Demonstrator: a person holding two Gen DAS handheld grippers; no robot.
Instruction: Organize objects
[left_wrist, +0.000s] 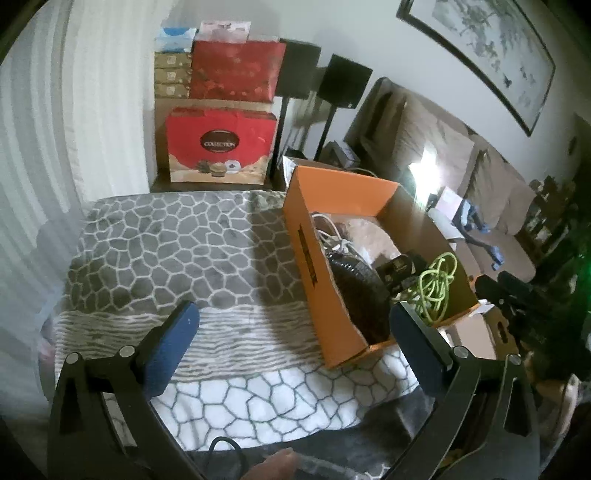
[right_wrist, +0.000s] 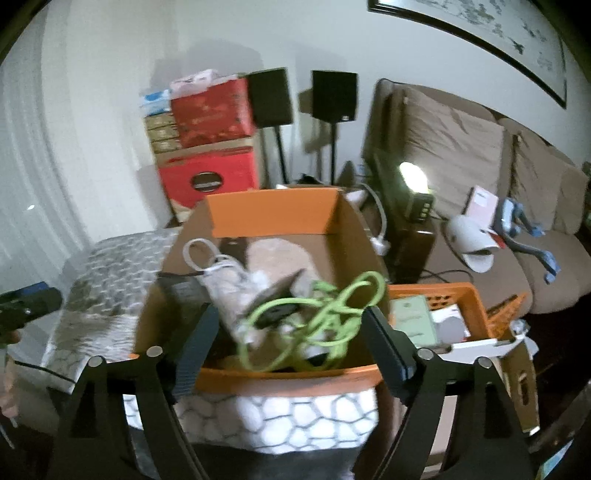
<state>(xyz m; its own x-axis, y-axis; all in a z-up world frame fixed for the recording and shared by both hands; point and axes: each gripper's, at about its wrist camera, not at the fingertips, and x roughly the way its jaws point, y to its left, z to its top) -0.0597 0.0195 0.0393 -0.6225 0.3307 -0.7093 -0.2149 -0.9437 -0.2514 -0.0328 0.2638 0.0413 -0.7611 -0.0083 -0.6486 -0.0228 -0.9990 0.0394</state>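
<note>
Evidently sorting: orange box (right_wrist: 273, 218) at the blanket's (left_wrist: 166, 240) right edge collects clutter; right gripper (right_wrist: 291, 343) spread over green cable (right_wrist: 332, 306), probably targeting it; left gripper (left_wrist: 295, 347) spread, empty.

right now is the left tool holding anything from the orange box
No, the left tool is open and empty over the patterned blanket, while the green cable lies inside the orange box.

Orange box (left_wrist: 314, 258), lime-green cable (left_wrist: 437, 288), grey-and-white cobble-patterned blanket (left_wrist: 177, 243).
</note>
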